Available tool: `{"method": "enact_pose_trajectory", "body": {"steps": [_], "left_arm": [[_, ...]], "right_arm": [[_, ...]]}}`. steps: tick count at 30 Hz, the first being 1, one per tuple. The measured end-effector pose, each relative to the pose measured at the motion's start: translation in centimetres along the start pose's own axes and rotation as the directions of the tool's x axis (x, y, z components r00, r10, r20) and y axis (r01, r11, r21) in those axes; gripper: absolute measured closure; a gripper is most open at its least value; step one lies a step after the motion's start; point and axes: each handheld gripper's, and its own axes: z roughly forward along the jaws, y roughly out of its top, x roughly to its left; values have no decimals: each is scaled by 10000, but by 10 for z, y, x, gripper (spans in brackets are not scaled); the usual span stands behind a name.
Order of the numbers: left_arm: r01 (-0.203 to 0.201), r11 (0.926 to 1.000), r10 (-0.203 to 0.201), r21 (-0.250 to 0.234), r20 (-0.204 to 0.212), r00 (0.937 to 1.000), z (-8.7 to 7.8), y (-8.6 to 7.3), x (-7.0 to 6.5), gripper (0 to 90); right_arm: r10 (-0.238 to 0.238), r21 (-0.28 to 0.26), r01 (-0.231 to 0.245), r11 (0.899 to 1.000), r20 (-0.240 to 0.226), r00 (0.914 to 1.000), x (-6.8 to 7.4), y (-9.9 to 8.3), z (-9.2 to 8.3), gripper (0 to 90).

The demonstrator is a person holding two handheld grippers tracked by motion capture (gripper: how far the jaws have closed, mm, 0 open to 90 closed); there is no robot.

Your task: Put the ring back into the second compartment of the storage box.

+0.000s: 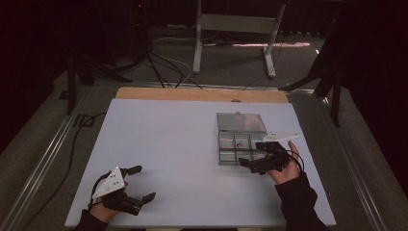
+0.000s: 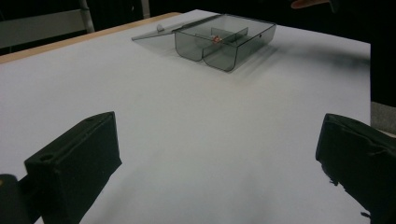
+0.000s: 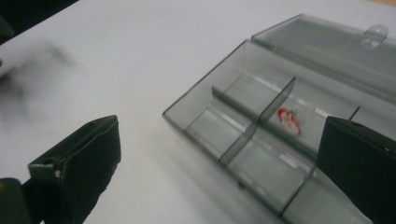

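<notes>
We find the right gripper at the lower right of the high view, jaws spread wide and holding nothing, poised at the near edge of a clear compartment box. The box sits right of centre on the white table, its lid laid open behind it — a small red-and-white item lies in one compartment. The left gripper rests at the lower left, jaws likewise wide apart and empty.
</notes>
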Motion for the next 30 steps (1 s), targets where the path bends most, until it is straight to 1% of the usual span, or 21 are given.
{"method": "enact_pose_trajectory", "body": {"steps": [4, 8, 10, 14, 19, 23, 24, 25, 26, 30], "left_arm": [[9, 10000, -9, 2, -2, 10000, 0, 0, 0, 2], [11, 10000, -11, 2, -2, 10000, 0, 0, 0, 2], [10, 10000, -10, 3, 4, 10000, 0, 0, 0, 2], [10, 10000, -10, 2, 16, 10000, 0, 0, 0, 2], [-4, 10000, 4, 21, 13, 10000, 0, 0, 0, 2], [-22, 10000, 21, 42, 10, 10000, 0, 0, 0, 2], [-12, 10000, 12, 36, 7, 10000, 0, 0, 0, 2], [-12, 10000, 12, 36, 7, 10000, 0, 0, 0, 2], [-2, 10000, 2, 28, 7, 10000, 0, 0, 0, 2], [-56, 9999, 56, 92, 34, 10000, 1, -1, 0, 2]], "right_arm": [[-9, 86, 10, 10000, -97, 10000, -1, -14, -6, 0], [47, 47, -46, 10000, -294, 9996, -3, -29, -12, 0], [109, 32, -108, 9999, -314, 9994, -3, -37, -14, 0], [83, 131, -78, 9999, -376, 9993, -4, -54, -16, 0], [87, -20, -88, 10000, -580, 9983, -5, -75, -20, 0], [-30, 0, 30, 10000, -583, 9983, -6, -84, -22, 0], [-17, -68, 14, 10000, -437, 9990, -8, -92, -25, 0], [-17, -68, 14, 10000, -437, 9990, -8, -92, -25, 0], [76, -176, -83, 9998, -389, 9992, -10, -97, -27, 0], [221, -384, -232, 9990, -298, 9993, -15, -102, -29, 0]]}}
